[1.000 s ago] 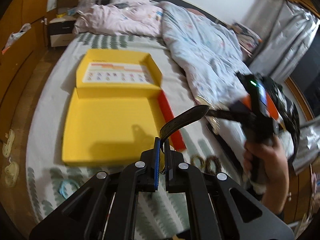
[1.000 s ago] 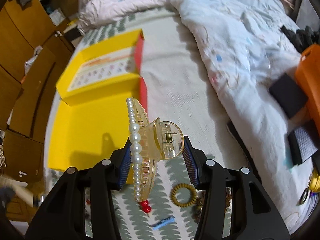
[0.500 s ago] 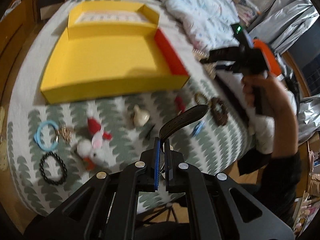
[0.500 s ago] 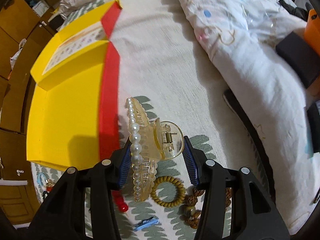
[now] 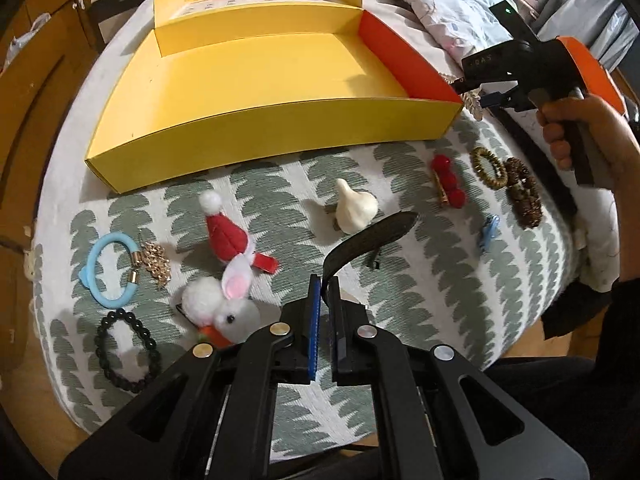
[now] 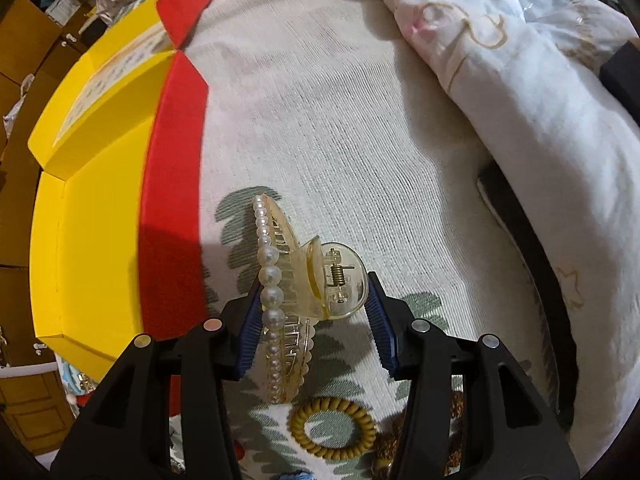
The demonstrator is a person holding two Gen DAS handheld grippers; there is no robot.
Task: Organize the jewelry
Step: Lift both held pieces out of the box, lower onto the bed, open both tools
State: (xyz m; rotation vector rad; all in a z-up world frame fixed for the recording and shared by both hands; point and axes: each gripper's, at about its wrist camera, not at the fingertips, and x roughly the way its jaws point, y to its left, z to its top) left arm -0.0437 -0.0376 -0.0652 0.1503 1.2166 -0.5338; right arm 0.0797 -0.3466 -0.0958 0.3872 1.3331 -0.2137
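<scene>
The left wrist view covers the whole layout on the bed point(image 5: 420, 292): the yellow box point(image 5: 256, 76) with its red side wall, and the loose items in front of it. These are a blue hair tie point(image 5: 105, 266) with a gold chain charm, a black bead bracelet point(image 5: 125, 354), a Santa hat clip point(image 5: 230, 230), a plush rabbit clip point(image 5: 226, 304), a cream gourd-shaped piece point(image 5: 355, 207), a red pom-pom clip point(image 5: 447, 186), a small blue clip point(image 5: 489, 232), a mustard coil hair tie point(image 5: 488, 168) and a brown bead bracelet point(image 5: 523, 196). This view also shows the right hand-held gripper point(image 5: 486, 98) from outside, gripped by the person's right hand point(image 5: 584, 128) just past the box's near right corner.

The right wrist view shows the grip detail. The right hand-held gripper point(image 6: 314, 320) is pinching the pearl hair claw point(image 6: 292, 284) between its blue pads point(image 6: 250, 328). One pad presses the pearl row, the other the clear hinge tab with the spring. The claw's long axis runs along the fingers, its far tip pointing forward over the bed just beside the red wall point(image 6: 172, 208). The mustard coil hair tie point(image 6: 334, 428) lies below it.

The left hand-held gripper point(image 5: 322, 328) is pressed nearly together on the lower end of a dark curved strap point(image 5: 368, 236). The strap rises from the pads and arcs forward to the right, above the bed.
</scene>
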